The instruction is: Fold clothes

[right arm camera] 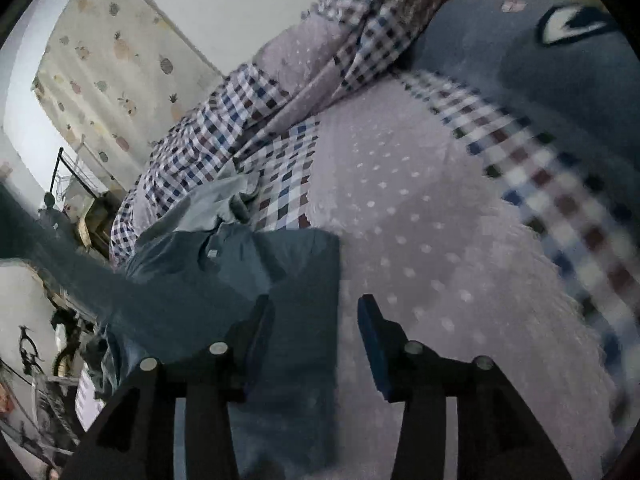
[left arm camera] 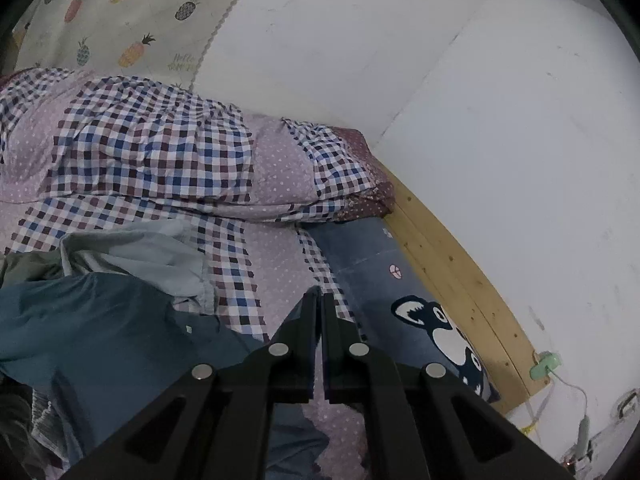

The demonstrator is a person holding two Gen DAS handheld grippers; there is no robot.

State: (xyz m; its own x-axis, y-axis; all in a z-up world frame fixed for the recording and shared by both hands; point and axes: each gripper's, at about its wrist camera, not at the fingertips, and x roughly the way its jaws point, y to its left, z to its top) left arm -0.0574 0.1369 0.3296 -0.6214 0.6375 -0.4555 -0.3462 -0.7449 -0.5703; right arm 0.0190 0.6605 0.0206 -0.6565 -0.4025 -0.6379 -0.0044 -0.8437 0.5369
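A dark teal garment [left arm camera: 88, 340] lies rumpled on the pink dotted bedsheet [left arm camera: 280, 264], left of my left gripper [left arm camera: 320, 300]. That gripper is shut, and no cloth shows between its tips. In the right wrist view the teal garment [right arm camera: 224, 280] spreads from the left, with a flat straight-edged part running under my right gripper [right arm camera: 314, 308]. This gripper is open, its left finger over the teal cloth and its right finger over the bedsheet [right arm camera: 420, 220]. A light blue garment [left arm camera: 140, 256] [right arm camera: 216, 204] is bunched just behind the teal one.
A folded checkered quilt [left arm camera: 152, 148] lies at the far end of the bed. A blue blanket with a cartoon animal [left arm camera: 420, 312] lies along the wooden bed rail [left arm camera: 452, 264] by the white wall. Beyond the quilt hangs a pineapple curtain [left arm camera: 120, 12]. Furniture clutter [right arm camera: 68, 200] stands left of the bed.
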